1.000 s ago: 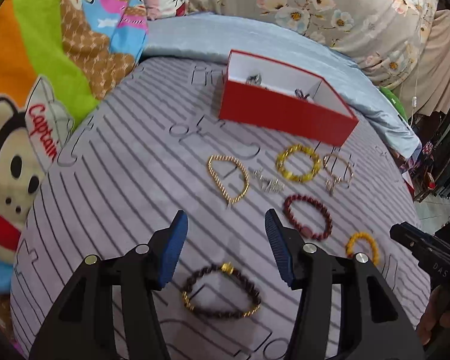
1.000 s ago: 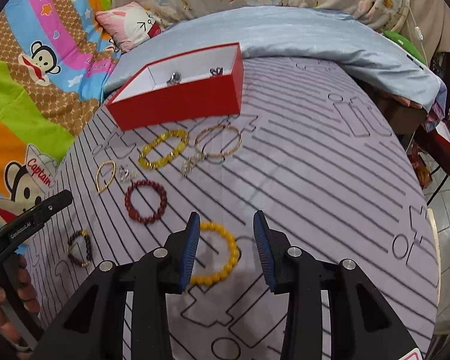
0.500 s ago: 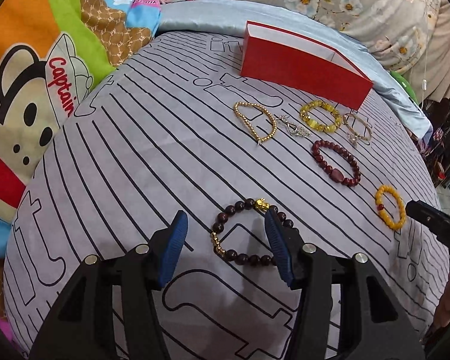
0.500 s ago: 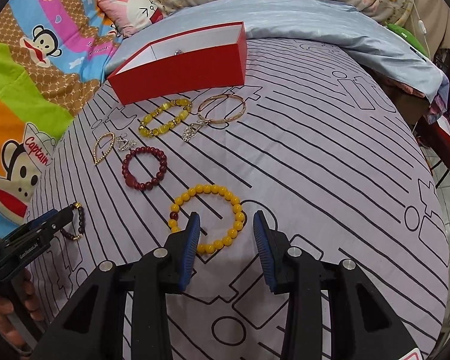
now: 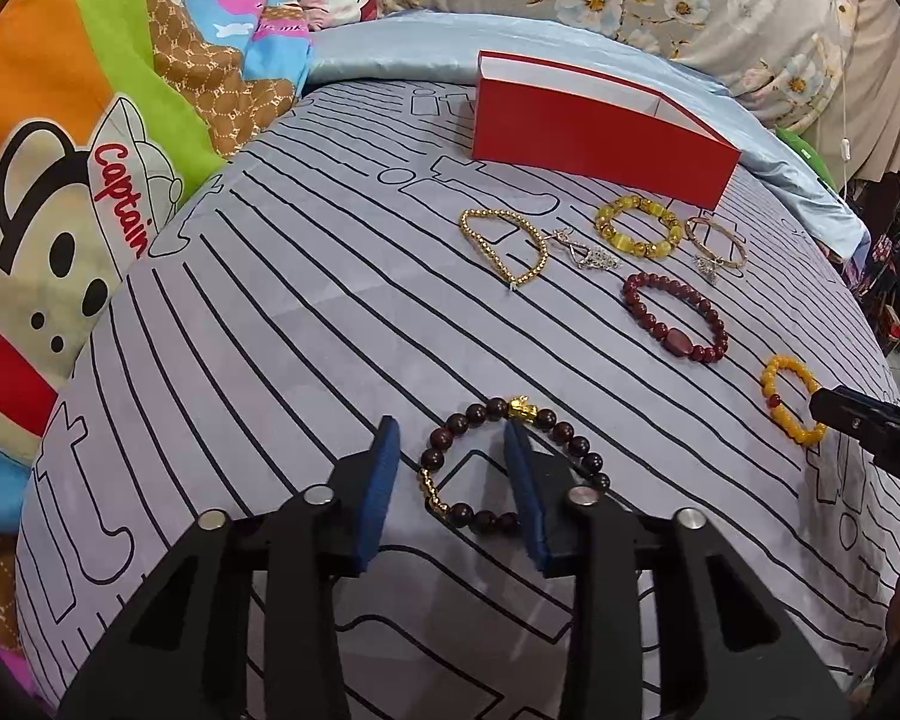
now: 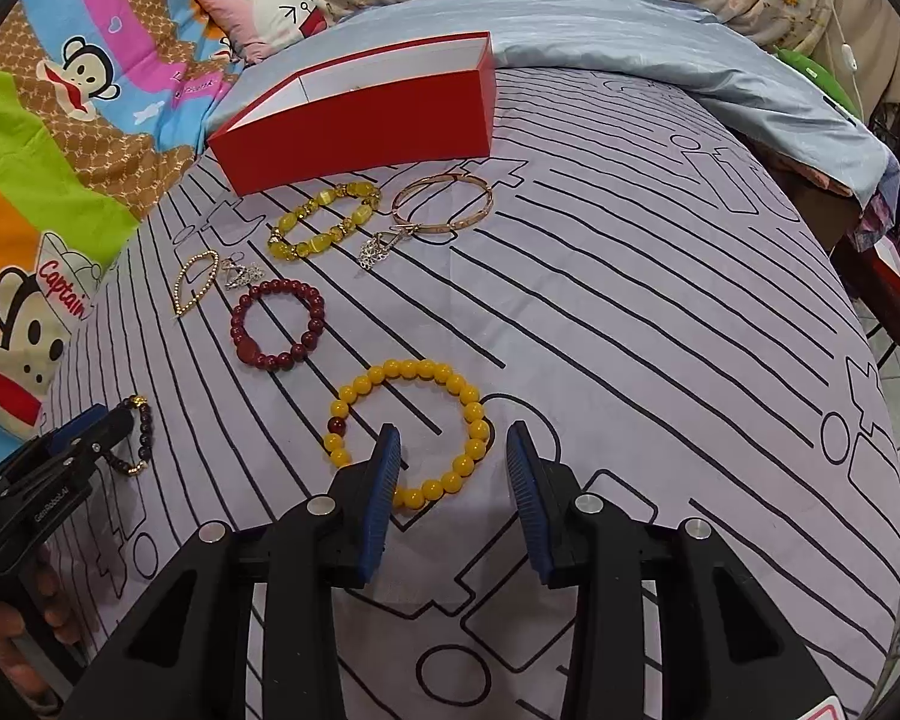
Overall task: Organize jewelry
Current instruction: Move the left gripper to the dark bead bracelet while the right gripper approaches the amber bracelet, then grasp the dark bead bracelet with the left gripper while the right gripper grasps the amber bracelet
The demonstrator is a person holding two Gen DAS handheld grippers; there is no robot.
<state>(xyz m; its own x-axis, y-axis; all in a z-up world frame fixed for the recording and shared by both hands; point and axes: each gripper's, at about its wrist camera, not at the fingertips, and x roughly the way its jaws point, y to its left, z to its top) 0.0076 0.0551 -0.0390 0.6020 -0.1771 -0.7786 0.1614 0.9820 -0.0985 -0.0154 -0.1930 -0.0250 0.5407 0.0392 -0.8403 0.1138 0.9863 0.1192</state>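
A red open box [image 5: 594,141] stands at the far side of the striped grey bedsheet; it also shows in the right wrist view [image 6: 360,126]. My left gripper [image 5: 450,474] is open, low over a dark brown bead bracelet with a gold charm [image 5: 486,420], its jaws straddling the bracelet's left half. My right gripper [image 6: 453,468] is open, its jaws straddling the near right part of a yellow bead bracelet [image 6: 414,372].
Between the grippers and the box lie a dark red bead bracelet [image 6: 276,324], a yellow-gold stone bracelet [image 6: 324,222], a rose-gold bangle [image 6: 444,204], a gold bead chain [image 5: 504,246] and silver pendants [image 5: 588,252]. Cartoon blankets lie left, a blue quilt behind.
Both grippers have moved forward and down onto their bracelets. The left one now has the dark bracelet between its jaws, the right one the yellow bracelet. Both stay open.
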